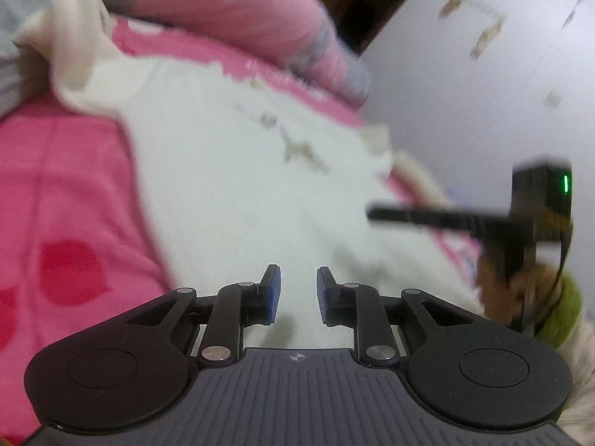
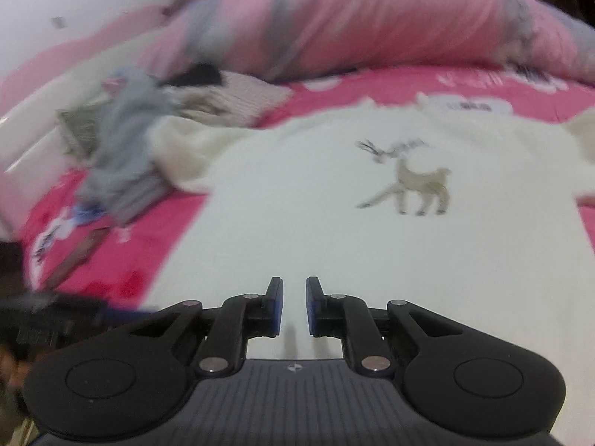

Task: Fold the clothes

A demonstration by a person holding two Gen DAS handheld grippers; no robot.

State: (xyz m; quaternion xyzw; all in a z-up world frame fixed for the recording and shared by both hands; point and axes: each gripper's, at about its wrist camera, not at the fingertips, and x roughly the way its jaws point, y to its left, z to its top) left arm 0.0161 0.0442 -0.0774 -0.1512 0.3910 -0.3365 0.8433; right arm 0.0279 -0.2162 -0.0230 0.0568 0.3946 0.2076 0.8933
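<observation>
Jaws slightly parted — both grippers (image 1: 298, 295) (image 2: 294, 306) above white sweater (image 2: 297, 200), nothing held.

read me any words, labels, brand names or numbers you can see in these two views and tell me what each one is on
None can be read.
Pink bedsheet: white printed marks, too blurred to read.
White sweater: a deer picture only, no words.
Left gripper, right gripper: no lettering.

one white sweater (image 2: 297, 193) on one pink bed sheet (image 2: 122, 260), one deer print (image 2: 412, 182) on the sweater. two grippers: left (image 1: 298, 295), right (image 2: 293, 306). one pink quilt (image 2: 353, 18) beyond the sweater. one grey garment (image 2: 126, 141) and one beige knit (image 2: 238, 100) left of the sweater.
</observation>
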